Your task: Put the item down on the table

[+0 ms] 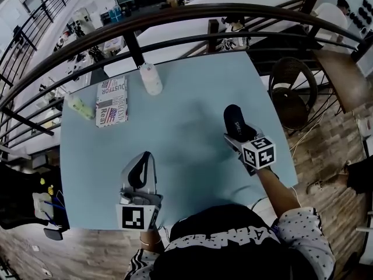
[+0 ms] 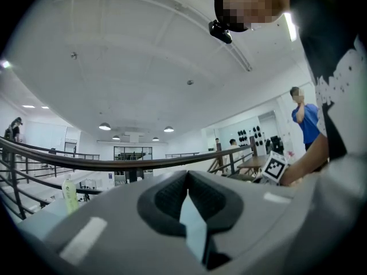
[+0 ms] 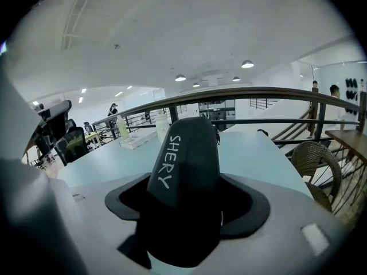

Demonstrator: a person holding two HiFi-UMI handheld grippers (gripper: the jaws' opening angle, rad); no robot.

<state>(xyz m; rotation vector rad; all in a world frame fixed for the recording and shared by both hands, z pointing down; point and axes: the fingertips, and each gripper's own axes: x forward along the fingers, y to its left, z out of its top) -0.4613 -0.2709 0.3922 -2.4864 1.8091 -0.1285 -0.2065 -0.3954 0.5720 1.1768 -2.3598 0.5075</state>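
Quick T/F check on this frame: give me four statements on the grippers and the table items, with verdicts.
1. The right gripper grips a dark case printed SHERY. True.
2. The left gripper holds the white bottle. False: its fingers are together on nothing, and the bottle stands on the table.
3. The printed box lies between the green bottle and the white bottle. True.
4. The dark case lies on the table. False: it is clamped in the right gripper.

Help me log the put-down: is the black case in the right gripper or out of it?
In it. The right gripper is shut on the case, held over the table, not yet laid down.
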